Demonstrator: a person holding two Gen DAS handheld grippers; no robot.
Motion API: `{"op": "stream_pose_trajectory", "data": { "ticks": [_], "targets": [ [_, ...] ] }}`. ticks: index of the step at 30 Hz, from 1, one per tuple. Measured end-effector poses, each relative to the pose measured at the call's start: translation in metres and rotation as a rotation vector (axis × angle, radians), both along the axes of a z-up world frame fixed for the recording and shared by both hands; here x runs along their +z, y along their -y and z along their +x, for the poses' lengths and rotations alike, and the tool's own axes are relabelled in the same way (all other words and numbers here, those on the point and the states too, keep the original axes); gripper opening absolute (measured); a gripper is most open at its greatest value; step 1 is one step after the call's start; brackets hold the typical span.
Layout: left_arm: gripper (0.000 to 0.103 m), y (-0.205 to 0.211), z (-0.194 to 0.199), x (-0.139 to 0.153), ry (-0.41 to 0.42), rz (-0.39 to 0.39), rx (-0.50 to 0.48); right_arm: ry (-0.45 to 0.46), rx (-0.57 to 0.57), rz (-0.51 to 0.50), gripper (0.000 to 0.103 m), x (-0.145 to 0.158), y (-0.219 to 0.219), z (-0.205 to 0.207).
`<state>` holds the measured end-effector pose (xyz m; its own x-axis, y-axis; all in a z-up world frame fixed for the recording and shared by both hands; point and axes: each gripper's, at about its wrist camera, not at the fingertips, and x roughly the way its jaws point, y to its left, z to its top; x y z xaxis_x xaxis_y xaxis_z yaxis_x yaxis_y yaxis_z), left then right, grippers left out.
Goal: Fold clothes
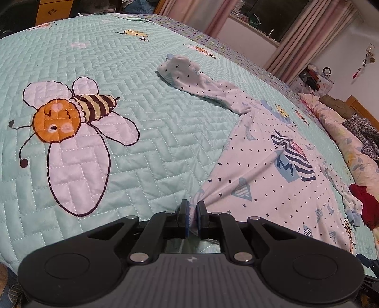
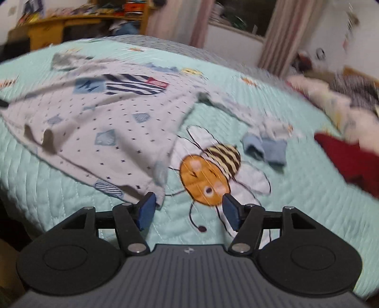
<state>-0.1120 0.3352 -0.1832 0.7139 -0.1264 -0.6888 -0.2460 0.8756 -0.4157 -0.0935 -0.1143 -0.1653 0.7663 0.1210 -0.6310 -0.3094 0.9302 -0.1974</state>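
So the shirt [image 1: 272, 165] is spread out on the bed, a white kids' top with tiny dark stars, little striped patches and a big navy-striped print in the middle. The left gripper [image 1: 191, 208] has its jaws clamped tight on the near hem corner, and you can see the fabric bunching into pleats right where it's pinched. One sleeve [image 1: 187, 71] trails off toward the far side, cuff crumpled. In the right wrist view the right gripper [image 2: 187, 208] sits with its jaws wide apart and nothing between them; the left blue pad [image 2: 146, 210] is just beside the shirt's other near corner, whether it's actually touching I can't tell, that frame's pretty blurry. Plenty of open bedspread [image 1: 146, 132] left of the shirt in the left wrist view, and open room on the right of it in the other view too, up to a blue cuff [image 2: 265, 149] and a red garment [image 2: 348, 158] at the right edge. Only readable thing is what looks like an "M" on a blue patch [image 1: 287, 167] of the print. The bedspread is mint green, quilted, with cartoon bees [image 1: 71, 123]. Pink curtains [image 1: 298, 40] hang at the far wall, with a yellow wooden cabinet [image 1: 54, 9] at far left.
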Motion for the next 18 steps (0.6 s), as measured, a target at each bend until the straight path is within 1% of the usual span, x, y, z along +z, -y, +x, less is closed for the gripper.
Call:
{"op": "stream_pose_trajectory", "data": {
  "ticks": [1, 3, 6, 8, 12, 15, 17, 18],
  "targets": [
    [0.009, 0.000, 0.000, 0.000, -0.001, 0.002, -0.001, 0.009, 0.015, -0.004, 0.065, -0.001, -0.001, -0.003],
    [0.009, 0.001, 0.001, 0.001, -0.003, 0.006, -0.002, 0.050, 0.087, -0.024, 0.065, -0.001, -0.006, -0.013],
    [0.009, 0.001, 0.001, 0.001, -0.007, 0.012, -0.003, 0.116, 0.208, -0.160, 0.065, -0.002, -0.026, -0.025],
    [0.009, 0.002, 0.002, 0.001, -0.008, 0.016, -0.004, 0.156, 0.265, -0.249, 0.065, -0.004, -0.037, -0.029],
    [0.010, 0.001, 0.001, 0.001, -0.007, 0.012, -0.004, 0.182, 0.355, -0.423, 0.065, -0.012, -0.055, -0.026],
    [0.010, 0.001, 0.001, 0.001, -0.006, 0.010, -0.005, 0.217, 0.396, -0.515, 0.065, -0.012, -0.061, -0.025],
    [0.010, 0.001, 0.001, 0.000, -0.005, 0.009, -0.006, 0.224, 0.413, -0.559, 0.061, -0.014, -0.062, -0.021],
    [0.010, 0.001, 0.001, 0.000, -0.004, 0.009, -0.007, 0.222, 0.420, -0.575, 0.051, -0.014, -0.063, -0.022]
  ]
}}
